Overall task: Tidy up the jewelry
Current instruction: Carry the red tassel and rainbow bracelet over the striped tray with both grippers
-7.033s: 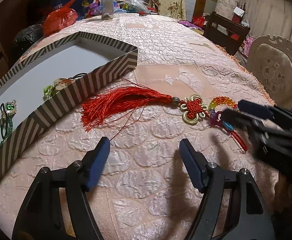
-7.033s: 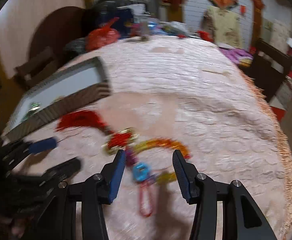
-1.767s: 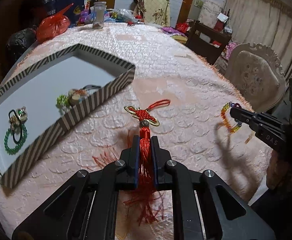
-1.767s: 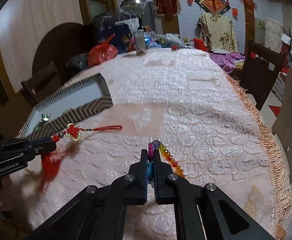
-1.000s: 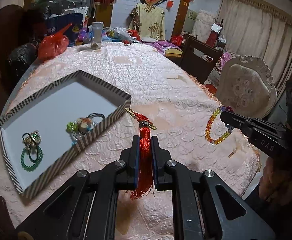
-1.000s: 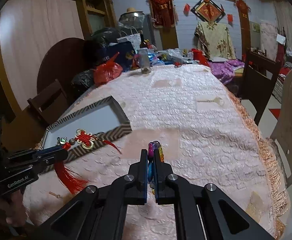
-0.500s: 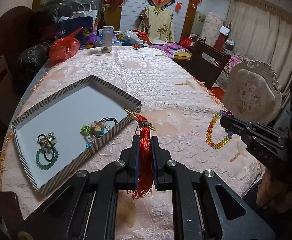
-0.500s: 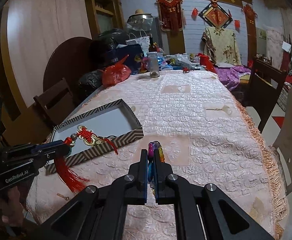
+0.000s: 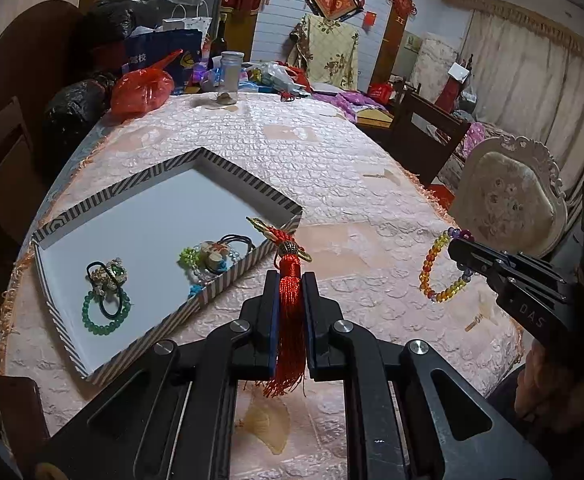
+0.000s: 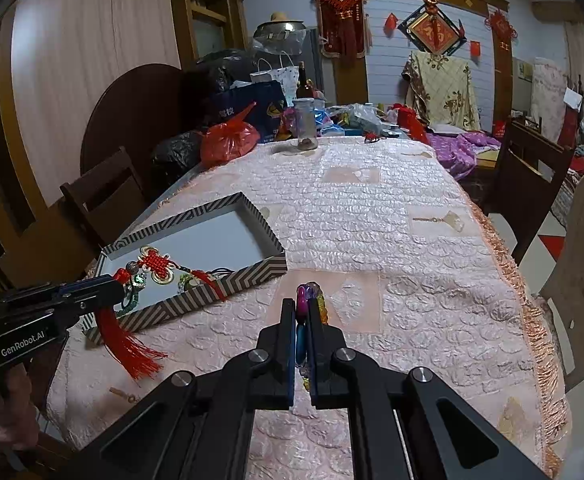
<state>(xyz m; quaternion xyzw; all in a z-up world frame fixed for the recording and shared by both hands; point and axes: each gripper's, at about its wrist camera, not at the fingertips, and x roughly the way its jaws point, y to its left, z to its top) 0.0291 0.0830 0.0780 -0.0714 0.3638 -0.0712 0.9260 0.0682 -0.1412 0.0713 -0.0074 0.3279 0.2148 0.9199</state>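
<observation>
My left gripper (image 9: 290,280) is shut on the red tassel (image 9: 289,320) of a Chinese-knot charm (image 9: 281,238), held in the air over the near right wall of the striped box (image 9: 247,188). In the right wrist view the left gripper (image 10: 111,286) holds the knot (image 10: 155,264) above the box (image 10: 227,280) with the tassel hanging down. My right gripper (image 10: 300,308) is shut on a colourful bead bracelet (image 10: 312,300), held above the table; in the left wrist view the bracelet (image 9: 438,272) hangs from the right gripper (image 9: 458,250).
The box holds a green bead bracelet (image 9: 103,316), hair ties and other small pieces (image 9: 211,256). A pink quilted cloth (image 9: 332,168) covers the table. A jar (image 9: 227,82), a red bag (image 9: 141,88) and clutter stand at the far end. Chairs (image 9: 504,200) stand on the right.
Both grippers have risen and drawn back a little with their loads. The knot charm now hangs over the box's near wall.
</observation>
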